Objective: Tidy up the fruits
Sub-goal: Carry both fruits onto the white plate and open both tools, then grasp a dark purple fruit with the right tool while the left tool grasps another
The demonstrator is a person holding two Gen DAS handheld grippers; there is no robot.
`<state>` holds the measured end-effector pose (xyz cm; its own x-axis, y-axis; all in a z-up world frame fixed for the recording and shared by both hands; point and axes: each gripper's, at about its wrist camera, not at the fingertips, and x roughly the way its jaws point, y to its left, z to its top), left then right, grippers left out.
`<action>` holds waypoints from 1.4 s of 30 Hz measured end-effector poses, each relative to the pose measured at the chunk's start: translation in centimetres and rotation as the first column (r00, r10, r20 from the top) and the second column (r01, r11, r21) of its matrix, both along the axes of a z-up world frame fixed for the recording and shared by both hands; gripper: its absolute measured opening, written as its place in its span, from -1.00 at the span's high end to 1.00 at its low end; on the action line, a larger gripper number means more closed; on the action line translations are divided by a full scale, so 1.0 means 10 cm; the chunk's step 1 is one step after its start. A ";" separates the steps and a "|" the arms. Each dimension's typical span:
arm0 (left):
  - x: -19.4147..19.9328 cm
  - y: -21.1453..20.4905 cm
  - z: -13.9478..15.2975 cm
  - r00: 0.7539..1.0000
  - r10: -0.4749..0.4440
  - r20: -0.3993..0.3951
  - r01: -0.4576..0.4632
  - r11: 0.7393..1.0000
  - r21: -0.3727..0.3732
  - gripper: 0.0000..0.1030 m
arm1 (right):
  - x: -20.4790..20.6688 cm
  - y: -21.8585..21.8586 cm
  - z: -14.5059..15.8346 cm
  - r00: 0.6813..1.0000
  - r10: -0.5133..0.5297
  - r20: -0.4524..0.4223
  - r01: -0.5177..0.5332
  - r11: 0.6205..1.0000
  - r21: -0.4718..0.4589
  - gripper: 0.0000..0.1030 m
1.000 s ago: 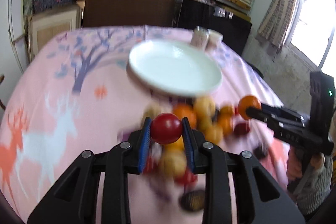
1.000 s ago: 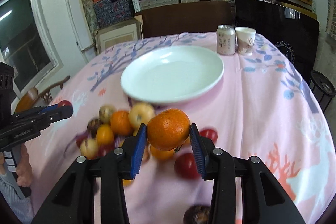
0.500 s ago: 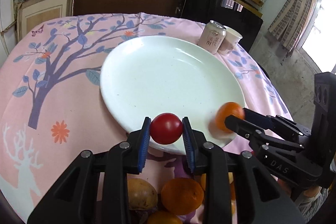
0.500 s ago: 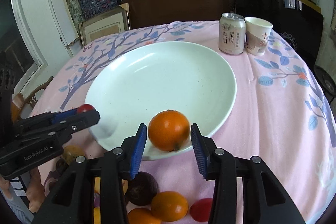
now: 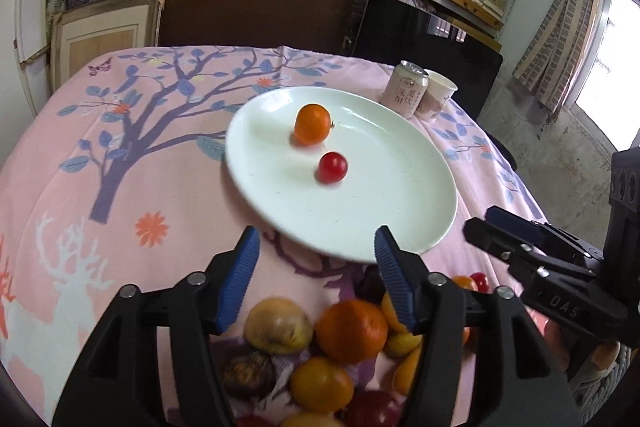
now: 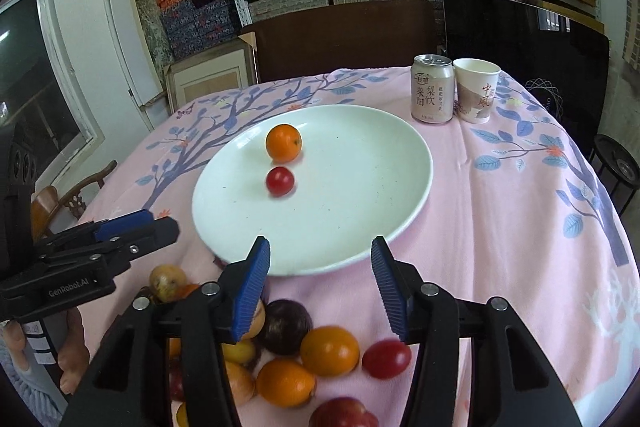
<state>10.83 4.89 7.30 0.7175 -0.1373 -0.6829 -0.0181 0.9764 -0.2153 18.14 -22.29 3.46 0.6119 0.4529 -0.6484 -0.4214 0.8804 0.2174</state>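
Daylight, soft and even. Source: bright window (image 5: pixel 612 95) at right of left wrist view, blown out to white. Soft shadows beside the small orange fruit (image 5: pixel 313 123) and round red fruit (image 5: pixel 332 167) on the white round plate (image 5: pixel 400 195). Both fruits slightly smeared. Loose fruit pile (image 6: pixel 320 351) under the gripper soft-focused. Strong fisheye bending, dark vignette at corners.

orange (image 5: pixel 313 123) on white plate (image 5: pixel 400 223), far side | red tomato (image 5: pixel 332 167) just beside, nearer | remaining fruit pile (image 6: pixel 304 355) on cloth before plate
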 end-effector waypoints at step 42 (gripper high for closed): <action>-1.46 -0.59 -0.61 0.970 -0.163 -0.179 0.182 0.978 0.099 -0.55 | -1.32 -0.64 -0.61 0.985 -0.026 -0.172 0.014 0.997 -0.072 -0.30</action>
<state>-3.72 -1.03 1.18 0.5630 -0.1631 -0.8102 0.1261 0.9858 -0.1108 4.99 -28.73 -2.63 0.4968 0.3909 -0.7748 -0.3649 0.9042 0.2222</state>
